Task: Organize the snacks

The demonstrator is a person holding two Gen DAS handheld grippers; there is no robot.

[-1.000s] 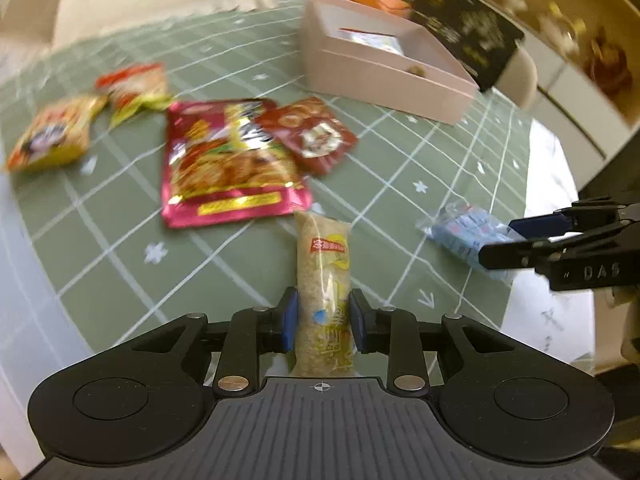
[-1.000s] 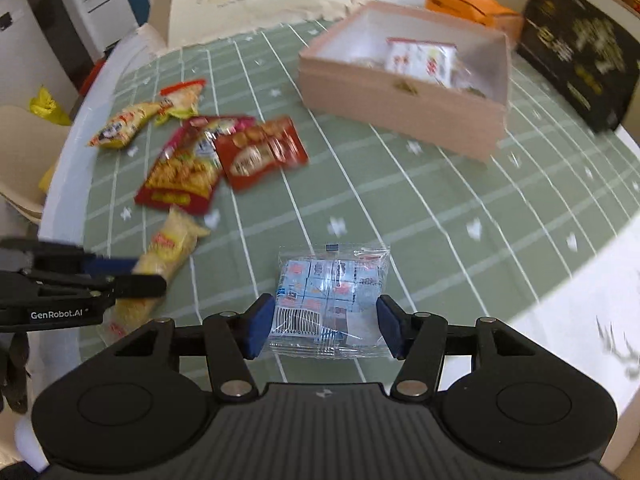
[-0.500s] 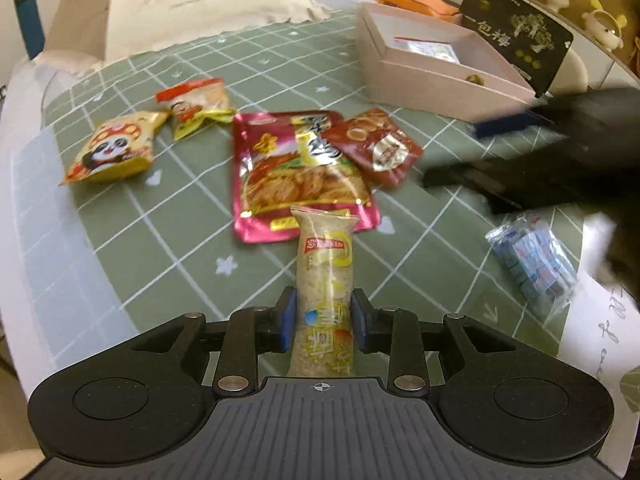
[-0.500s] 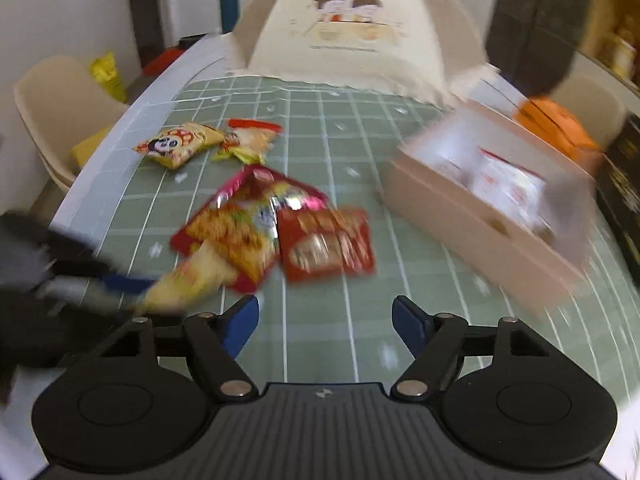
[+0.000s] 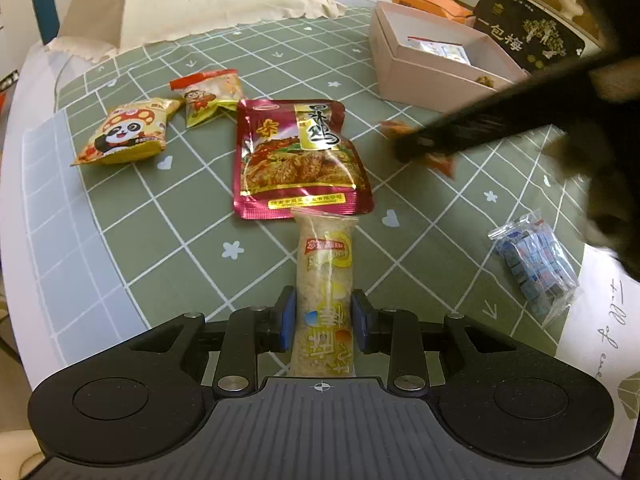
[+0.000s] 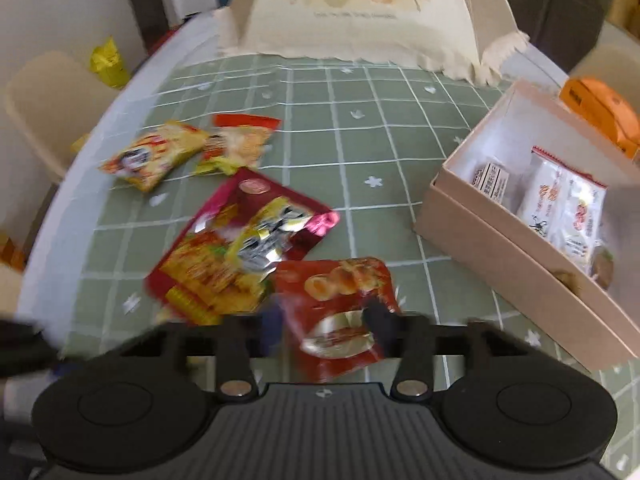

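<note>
My left gripper (image 5: pixel 323 319) is shut on a long pale yellow snack pack (image 5: pixel 325 280) and holds it above the green checked tablecloth. My right gripper (image 6: pixel 326 330) straddles a small dark red snack pouch (image 6: pixel 340 312); its fingers are blurred, and I cannot tell whether they grip the pouch. In the left wrist view the right gripper (image 5: pixel 424 146) is a dark blur over that pouch. A pink open box (image 6: pixel 500 248) with white snack packs (image 6: pixel 564 208) inside stands to the right.
A large magenta pouch (image 5: pixel 296 160), a panda pack (image 5: pixel 124 132) and a red-topped pack (image 5: pixel 208 94) lie on the cloth (image 5: pixel 160 224). A clear bag of blue sweets (image 5: pixel 534 264) lies at right. A cream food cover (image 6: pixel 368 12), an orange box (image 6: pixel 600 112) and a black box (image 5: pixel 528 36) stand behind.
My right gripper let go of the blue sweets bag, swung left and came down over the dark red pouch. My left gripper kept hold of the yellow pack and drew back slightly.
</note>
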